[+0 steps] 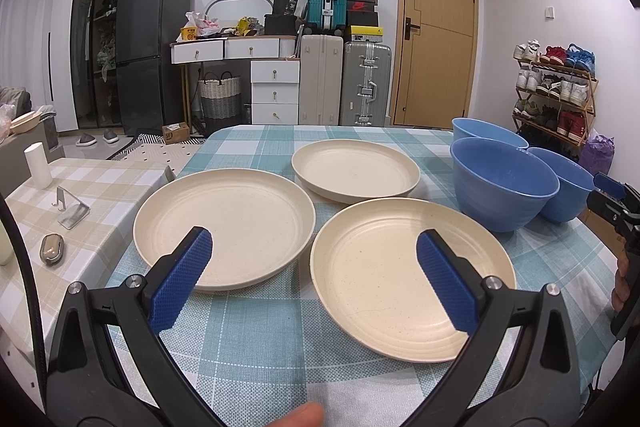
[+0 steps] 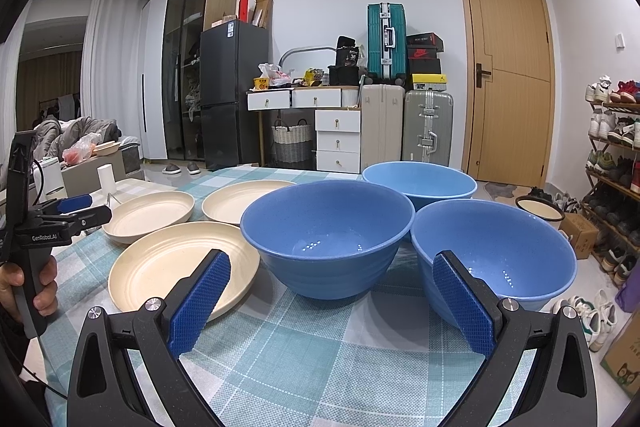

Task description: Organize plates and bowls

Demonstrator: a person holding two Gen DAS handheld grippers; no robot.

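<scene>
Both the left hand-held gripper (image 1: 314,255) and right hand-held gripper (image 2: 332,277) gape wide, empty, over plates (image 1: 224,223) and bowls (image 2: 326,227)

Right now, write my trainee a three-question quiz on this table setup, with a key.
1. How many cream plates lie on the checked tablecloth?
2. True or false: the blue bowls are stacked inside one another.
3. Is the left gripper holding: A) a plate, B) a bowl, C) nothing?

Key
1. Three: near plate, left plate, far plate.
2. False: the front bowl, right bowl and back bowl stand separately.
3. C; the right gripper is open too.
</scene>
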